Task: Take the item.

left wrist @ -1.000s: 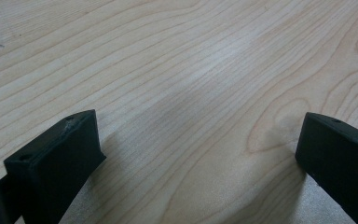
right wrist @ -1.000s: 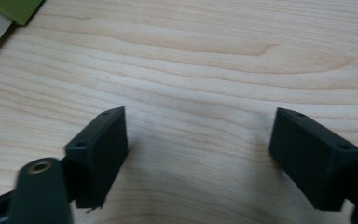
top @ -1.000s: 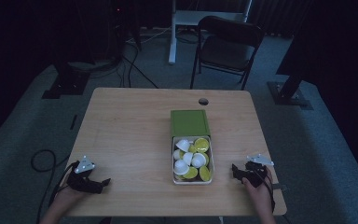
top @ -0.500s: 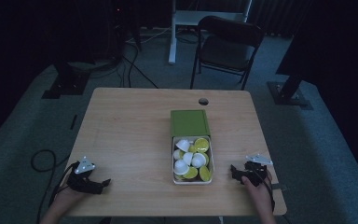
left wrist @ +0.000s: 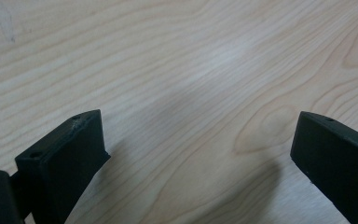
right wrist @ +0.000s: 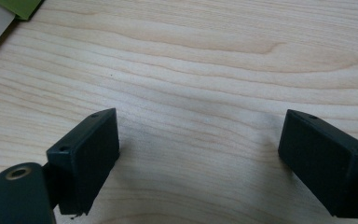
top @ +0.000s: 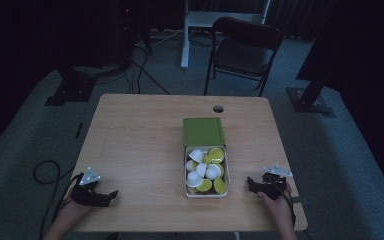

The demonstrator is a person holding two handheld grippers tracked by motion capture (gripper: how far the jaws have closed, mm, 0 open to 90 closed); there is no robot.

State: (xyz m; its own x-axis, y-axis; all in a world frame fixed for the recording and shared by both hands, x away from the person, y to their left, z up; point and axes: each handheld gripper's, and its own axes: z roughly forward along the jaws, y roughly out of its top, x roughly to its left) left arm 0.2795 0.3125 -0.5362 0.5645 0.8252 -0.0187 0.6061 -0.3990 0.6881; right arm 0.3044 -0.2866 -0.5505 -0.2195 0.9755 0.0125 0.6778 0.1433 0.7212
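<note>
So from the high view, pretty much nothing has moved compared to the earlier shots: the open box [top: 205, 167] sits right of centre on the wooden surface [top: 140, 145], green lid flipped back on the far side, and the near half is packed with white and yellow-green cups [top: 206, 170], too small to count properly. The left hand-held gripper [top: 111, 195] rests at the near left corner, well apart from the box, and the right hand-held gripper [top: 250, 186] is parked near the right edge, just beside the box's near right corner but not touching it. The one actual change is that the right one's jaws have just been opening, with nothing between them. Left gripper view: left hand-held gripper [left wrist: 198, 154] is spread wide over bare wood grain, nothing in it, pads [left wrist: 77, 149] clear of everything. Right gripper view: right hand-held gripper [right wrist: 198, 149] also stands wide and empty over the wood, and a sliver of the green box [right wrist: 21, 7] peeks in at the far left corner. My read is this is the setup beat, both hands settled and jaws readied. The right one looks best placed to go for the cups, so the real work hasn't started yet.
</note>
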